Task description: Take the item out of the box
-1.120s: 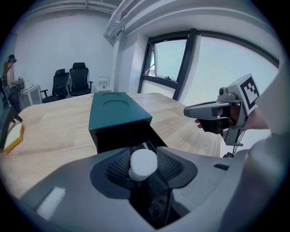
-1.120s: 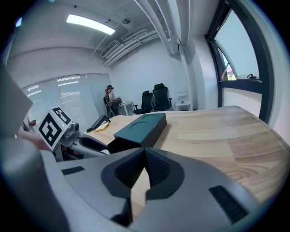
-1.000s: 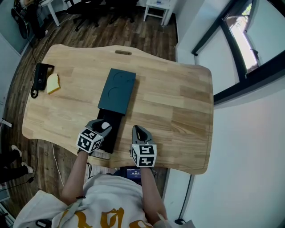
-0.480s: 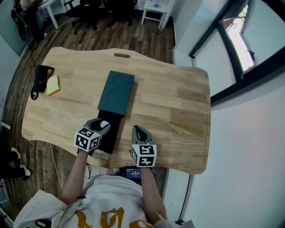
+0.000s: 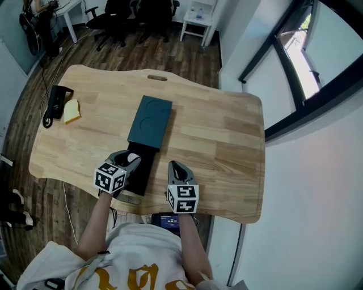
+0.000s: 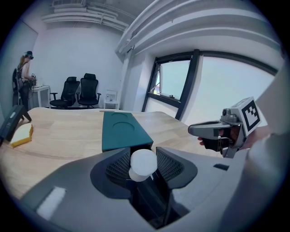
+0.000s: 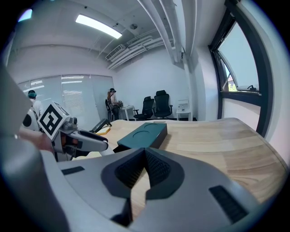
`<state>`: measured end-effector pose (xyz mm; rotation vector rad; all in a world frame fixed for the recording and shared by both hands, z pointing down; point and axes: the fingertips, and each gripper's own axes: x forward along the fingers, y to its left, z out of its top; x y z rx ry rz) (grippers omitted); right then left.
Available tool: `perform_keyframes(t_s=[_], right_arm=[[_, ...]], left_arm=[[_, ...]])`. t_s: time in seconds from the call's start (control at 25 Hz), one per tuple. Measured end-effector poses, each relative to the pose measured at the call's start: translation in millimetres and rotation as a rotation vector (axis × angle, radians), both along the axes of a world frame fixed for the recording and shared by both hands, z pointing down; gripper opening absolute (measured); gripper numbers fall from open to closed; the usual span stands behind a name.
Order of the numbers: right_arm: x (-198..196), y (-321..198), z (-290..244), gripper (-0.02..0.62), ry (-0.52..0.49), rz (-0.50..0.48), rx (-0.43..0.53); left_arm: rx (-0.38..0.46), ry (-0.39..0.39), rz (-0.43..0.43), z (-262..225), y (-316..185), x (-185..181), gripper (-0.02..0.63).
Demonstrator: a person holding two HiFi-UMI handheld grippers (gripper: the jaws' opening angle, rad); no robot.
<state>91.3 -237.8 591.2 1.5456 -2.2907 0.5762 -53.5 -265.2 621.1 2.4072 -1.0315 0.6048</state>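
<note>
A dark teal box (image 5: 149, 122) lies lengthwise on the wooden table (image 5: 221, 141), and its black inner tray (image 5: 140, 165) is slid out toward me. My left gripper (image 5: 131, 161) hovers over that tray, shut on a small white cylinder (image 6: 143, 163) that sits between its ribbed pads (image 6: 118, 166). In the left gripper view the teal box (image 6: 122, 129) lies just beyond the jaws. My right gripper (image 5: 174, 166) hangs beside the tray on its right, above bare table, shut with nothing in it (image 7: 145, 170). The right gripper view shows the box (image 7: 142, 135) ahead on the left.
A black handset (image 5: 57, 101) and a yellow block (image 5: 71, 111) lie at the table's far left. The table's near edge runs just under both grippers. Office chairs (image 5: 136, 11) and a white stand (image 5: 199, 14) are on the floor beyond the table.
Both grippers have risen a little; the left one has lifted the white cylinder slightly off the black tray. The box has stayed in place.
</note>
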Motion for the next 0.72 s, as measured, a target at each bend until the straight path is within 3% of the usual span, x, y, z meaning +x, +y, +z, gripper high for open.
perform_keyframes(t_s=[0.72], right_arm=[[-5, 25, -39, 0.005, 0.039, 0.016, 0.102]], left_arm=[[0.158, 0.042, -0.021, -69, 14, -10, 0.181]])
